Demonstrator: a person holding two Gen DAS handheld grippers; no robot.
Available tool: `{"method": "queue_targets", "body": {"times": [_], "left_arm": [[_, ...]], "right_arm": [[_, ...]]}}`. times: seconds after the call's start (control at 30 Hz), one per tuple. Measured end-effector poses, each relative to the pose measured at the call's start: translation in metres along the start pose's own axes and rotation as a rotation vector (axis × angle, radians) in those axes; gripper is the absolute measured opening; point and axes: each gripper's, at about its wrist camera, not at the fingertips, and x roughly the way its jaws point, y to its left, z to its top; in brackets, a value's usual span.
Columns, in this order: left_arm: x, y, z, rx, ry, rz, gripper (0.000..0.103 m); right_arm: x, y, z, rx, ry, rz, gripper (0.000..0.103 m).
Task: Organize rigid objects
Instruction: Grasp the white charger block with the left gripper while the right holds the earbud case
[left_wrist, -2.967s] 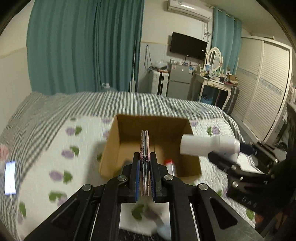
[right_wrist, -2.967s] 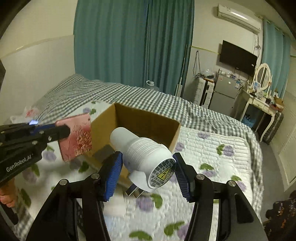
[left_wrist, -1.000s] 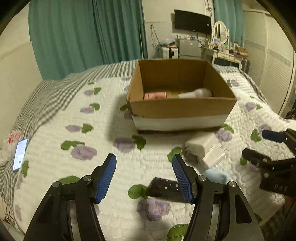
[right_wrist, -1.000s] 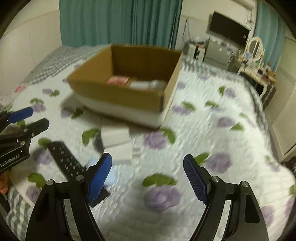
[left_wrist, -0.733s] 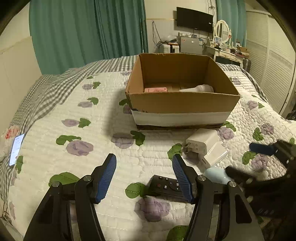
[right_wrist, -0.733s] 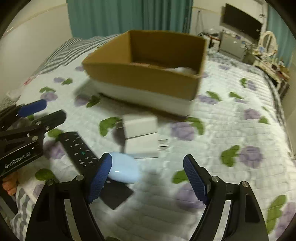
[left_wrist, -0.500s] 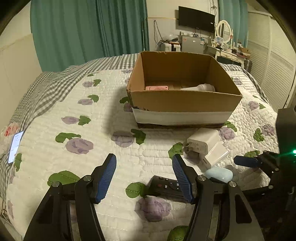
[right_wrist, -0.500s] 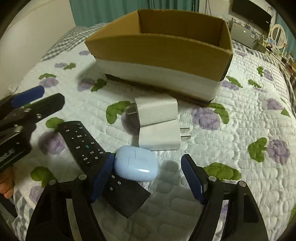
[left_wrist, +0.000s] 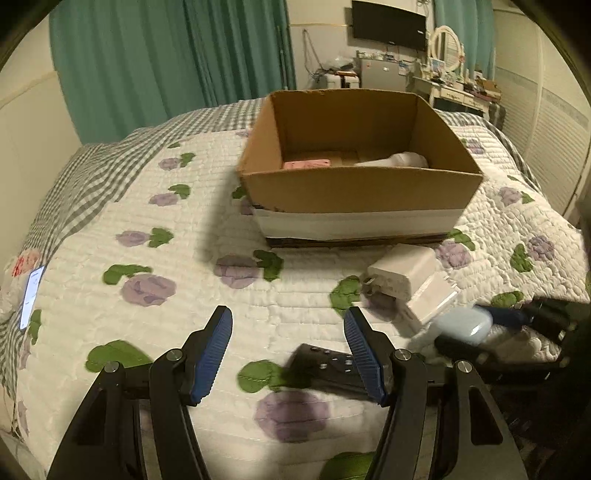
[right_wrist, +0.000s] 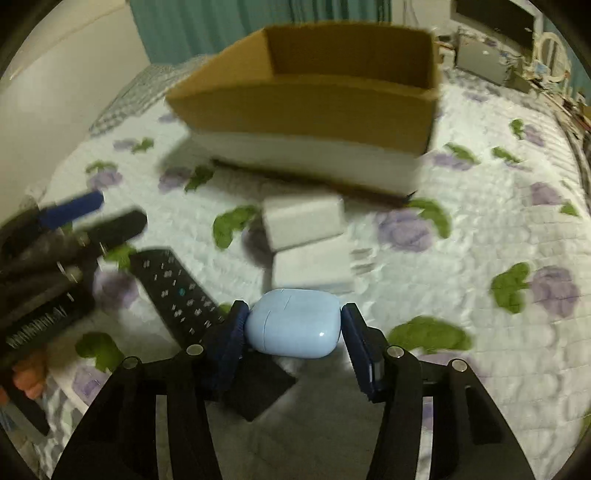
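The right gripper (right_wrist: 293, 330) has been closing around the blue case (right_wrist: 293, 323), pads barely touching, so squeeze squarely before lifting; the left gripper (left_wrist: 288, 356) hangs released.

- Bed (left_wrist: 184, 229): covered by a white quilt with purple flowers and green leaves; a grey checked blanket (left_wrist: 92, 177) lies along its far left side.
- Cardboard box (left_wrist: 362, 199): stands open on the quilt, white band around its base.
- Two white chargers (left_wrist: 406, 273): lie touching each other, just in front of the box.
- Pale blue case (right_wrist: 293, 323): lies on the quilt just beside the nearer charger.
- Black remote (right_wrist: 173, 288): lies flat, left of the case.
- Phone (left_wrist: 31, 295), probably, screen lit: lies at the left edge.
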Motion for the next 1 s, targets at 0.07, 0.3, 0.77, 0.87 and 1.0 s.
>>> {"method": "queue_targets", "body": {"times": [0.07,0.3,0.77,0.87,1.0], "left_arm": [[0.002,-0.006,0.003,0.008,0.008,-0.018,0.066],[0.023,-0.042,0.016,0.046,0.053,-0.092,0.066],[0.074,-0.083,0.032,0.116,0.146,-0.173,0.066],[0.082,-0.084,0.039,0.111,0.144,-0.193,0.069],[0.097,-0.08,0.042,0.065,0.162,-0.226,0.071]], "right_arm": [[-0.008,-0.008,0.007,0.002,-0.027,-0.015,0.052],[-0.025,-0.037,0.032,-0.006,-0.102,-0.098,0.052],[-0.015,-0.083,0.043,0.073,-0.118,-0.056,0.052],[-0.012,-0.086,0.042,0.085,-0.112,-0.041,0.052],[-0.009,-0.089,0.041,0.096,-0.097,-0.033,0.052]]}}
